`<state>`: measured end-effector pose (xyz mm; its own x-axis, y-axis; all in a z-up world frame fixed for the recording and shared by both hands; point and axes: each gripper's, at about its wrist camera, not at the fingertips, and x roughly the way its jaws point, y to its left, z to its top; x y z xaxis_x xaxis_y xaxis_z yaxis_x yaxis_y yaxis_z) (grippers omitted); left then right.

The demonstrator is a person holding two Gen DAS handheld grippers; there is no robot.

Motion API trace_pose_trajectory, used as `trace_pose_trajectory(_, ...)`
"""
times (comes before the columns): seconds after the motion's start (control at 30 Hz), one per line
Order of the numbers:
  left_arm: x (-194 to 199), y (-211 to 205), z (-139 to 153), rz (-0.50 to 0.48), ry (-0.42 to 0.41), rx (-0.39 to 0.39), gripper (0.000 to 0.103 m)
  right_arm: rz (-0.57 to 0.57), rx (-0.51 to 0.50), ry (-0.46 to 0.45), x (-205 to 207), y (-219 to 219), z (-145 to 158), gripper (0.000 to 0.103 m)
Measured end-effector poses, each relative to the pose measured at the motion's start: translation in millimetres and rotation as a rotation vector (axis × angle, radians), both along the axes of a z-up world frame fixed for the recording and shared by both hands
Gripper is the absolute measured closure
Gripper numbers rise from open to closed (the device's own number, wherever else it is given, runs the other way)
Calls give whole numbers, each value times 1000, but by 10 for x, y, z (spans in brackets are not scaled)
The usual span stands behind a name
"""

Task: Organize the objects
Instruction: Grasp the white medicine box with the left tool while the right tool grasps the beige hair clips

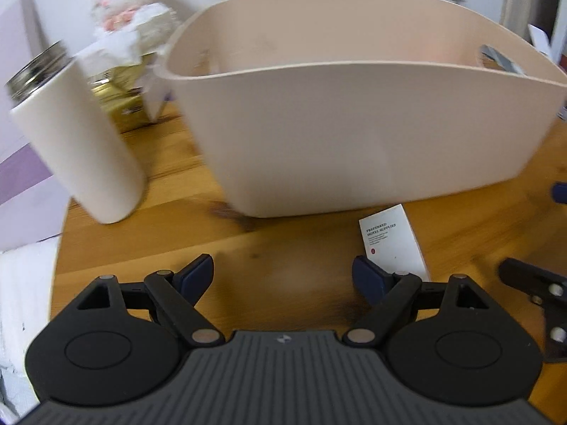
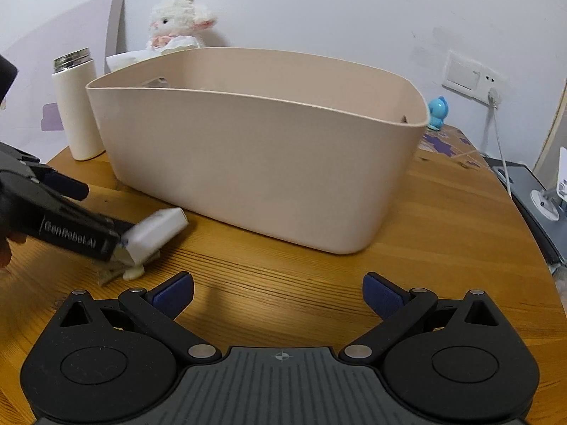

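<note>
A beige plastic bin point(image 1: 354, 134) stands in the middle of the round wooden table point(image 1: 290, 248); it also shows in the right wrist view point(image 2: 255, 163). A small white box point(image 1: 391, 244) with printed text lies on the table in front of the bin, just beyond my left gripper's right finger. In the right wrist view the box point(image 2: 156, 235) shows beside the left gripper's body. My left gripper point(image 1: 283, 278) is open and empty. My right gripper point(image 2: 278, 297) is open and empty, a little in front of the bin.
A white thermos point(image 1: 74, 138) with a steel top stands left of the bin. A white plush lamb point(image 1: 131, 10) and a gold box point(image 1: 120, 102) sit behind. A blue toy point(image 2: 437, 111), a wall socket point(image 2: 467, 74) and a cable are at the right.
</note>
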<state>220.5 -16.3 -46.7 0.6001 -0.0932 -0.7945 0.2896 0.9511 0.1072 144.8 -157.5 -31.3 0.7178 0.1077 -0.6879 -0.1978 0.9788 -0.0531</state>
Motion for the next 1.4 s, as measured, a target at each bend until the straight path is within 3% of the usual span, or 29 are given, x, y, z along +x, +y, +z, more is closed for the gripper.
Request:
trace_pose_trajectory(0.3, -127, -312, 123, -35, -32, -2, 17, -18, -1, 2, -73, -121, -37, 0)
trace_pose_trajectory(0.43, -176, -251, 326, -28, -51, -60, 17, -14, 1, 5, -82, -105, -42, 0)
trace_pose_trajectory(0.57, -226, -297, 426, -42, -66, -67, 17, -6, 3, 7, -81, -64, -53, 0)
trace_pose_trajectory(0.93, -77, -517, 100, -82, 13, -47, 17, -9, 24, 30, -126, -76, -110, 0)
trace_pose_trajectory(1.03, -48, -457, 48, -59, 5, -18, 17, -10, 30, 31, -136, -76, -116, 0)
trace_pose_trajectory(1.4, 14, -161, 65, 32, 9, -30, 17, 60, 81, 30, -99, 261, -73, 0)
